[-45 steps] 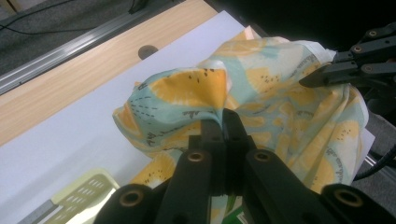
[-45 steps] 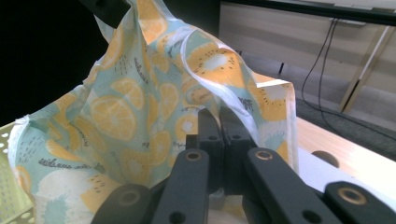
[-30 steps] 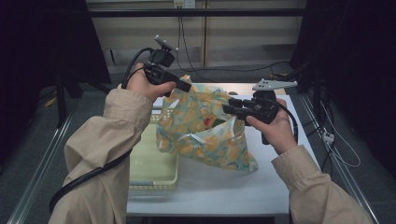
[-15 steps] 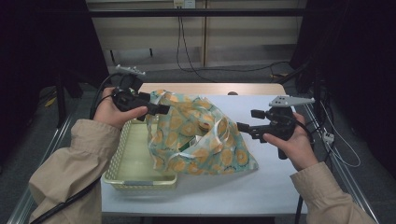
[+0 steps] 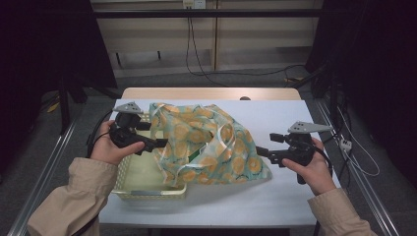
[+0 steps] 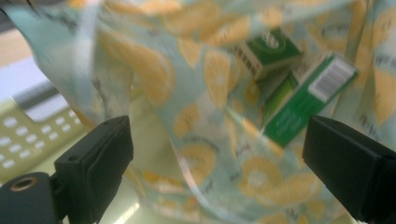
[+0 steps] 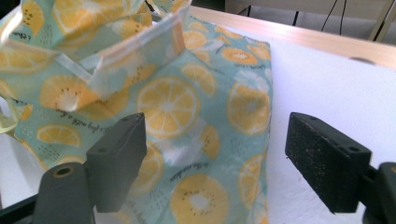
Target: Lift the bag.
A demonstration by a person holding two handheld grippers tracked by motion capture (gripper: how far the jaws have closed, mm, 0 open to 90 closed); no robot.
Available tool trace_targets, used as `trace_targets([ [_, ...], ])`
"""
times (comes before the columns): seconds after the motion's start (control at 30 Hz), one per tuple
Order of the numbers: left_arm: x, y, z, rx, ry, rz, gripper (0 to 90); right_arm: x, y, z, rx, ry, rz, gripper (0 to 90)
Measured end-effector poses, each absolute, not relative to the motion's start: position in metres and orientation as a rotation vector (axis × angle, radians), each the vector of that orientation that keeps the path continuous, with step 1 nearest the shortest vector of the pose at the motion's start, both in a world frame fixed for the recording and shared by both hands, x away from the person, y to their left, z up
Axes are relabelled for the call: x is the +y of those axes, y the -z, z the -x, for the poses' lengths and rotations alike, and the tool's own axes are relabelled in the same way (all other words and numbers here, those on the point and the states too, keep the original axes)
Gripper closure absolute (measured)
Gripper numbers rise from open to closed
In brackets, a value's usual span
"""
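Bag: a light green cloth bag [image 5: 209,145] printed with lemon slices lies slumped on the white counter [image 5: 305,118], its left part draped over the rim of a pale yellow basket [image 5: 147,189]
Bag contents: green boxes [image 6: 299,88] with a barcode label show through the thin fabric in the left gripper view
Bag top: white webbing handles [image 7: 116,51] lie folded on the upper fabric in the right gripper view
Left gripper: left gripper [image 5: 160,143] sits at the bag's left edge, above the basket; jaws stand wide apart, having just been opening; fabric hangs in the gap between them, and the pads do not press on it
Right gripper: right gripper [image 5: 260,151] sits at the bag's right side, low over the counter; jaws wide, having just been opening; the bag's lower corner lies ahead of and between them, pads clear of the cloth
Hands: each gripper is held in one hand, beige sleeves entering from the bottom of the high view
Basket: perforated wall visible in the left gripper view, behind the left jaw; it stands at the counter's left front corner
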State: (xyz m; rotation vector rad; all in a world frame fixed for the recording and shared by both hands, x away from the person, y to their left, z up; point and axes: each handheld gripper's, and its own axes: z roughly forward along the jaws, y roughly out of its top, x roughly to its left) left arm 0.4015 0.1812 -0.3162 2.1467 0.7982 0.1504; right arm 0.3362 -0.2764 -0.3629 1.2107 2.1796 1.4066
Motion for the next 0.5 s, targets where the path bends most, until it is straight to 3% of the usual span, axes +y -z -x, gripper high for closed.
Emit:
trace_targets([
  [0.5, 0.199, 0.349, -0.377, 0.810, -0.185, -2.181, 9.1, -0.286, 0.400, -0.315, 2.220, -1.330, -1.219, 20.7],
])
